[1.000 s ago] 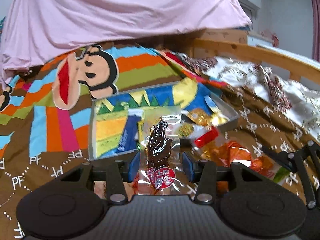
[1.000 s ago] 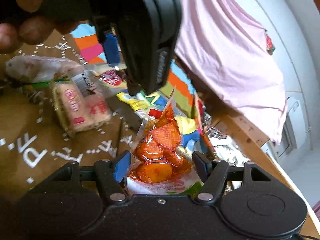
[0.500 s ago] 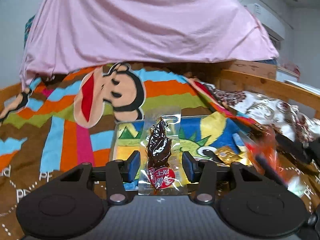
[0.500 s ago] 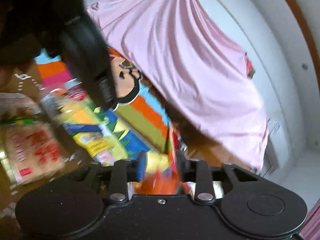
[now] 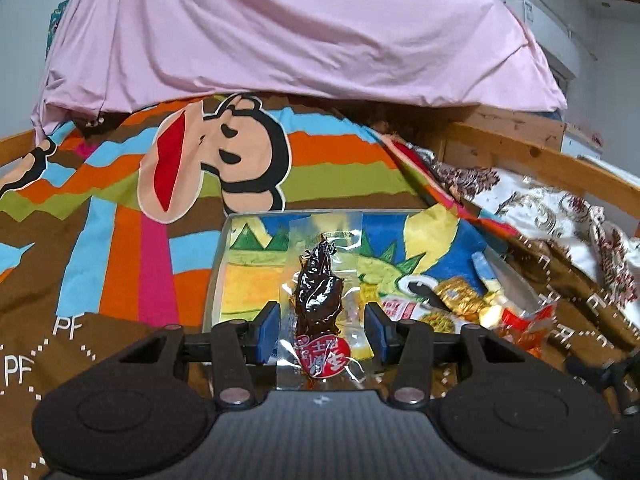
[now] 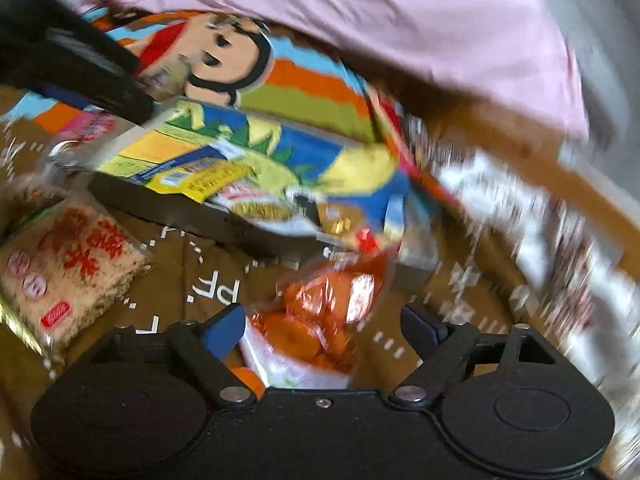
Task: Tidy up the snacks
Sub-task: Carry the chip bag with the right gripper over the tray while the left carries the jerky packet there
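Here, left gripper (image 5: 321, 330) clamped on a clear packet of dark dried snack (image 5: 319, 300), upright between the blue pads, just ahead of them the colourful tray (image 5: 256, 264). Further right, right gripper (image 6: 323, 326) just sprung wide apart, pads clear of the orange snack bag (image 6: 320, 312) lying between them, beside the tray's near corner.
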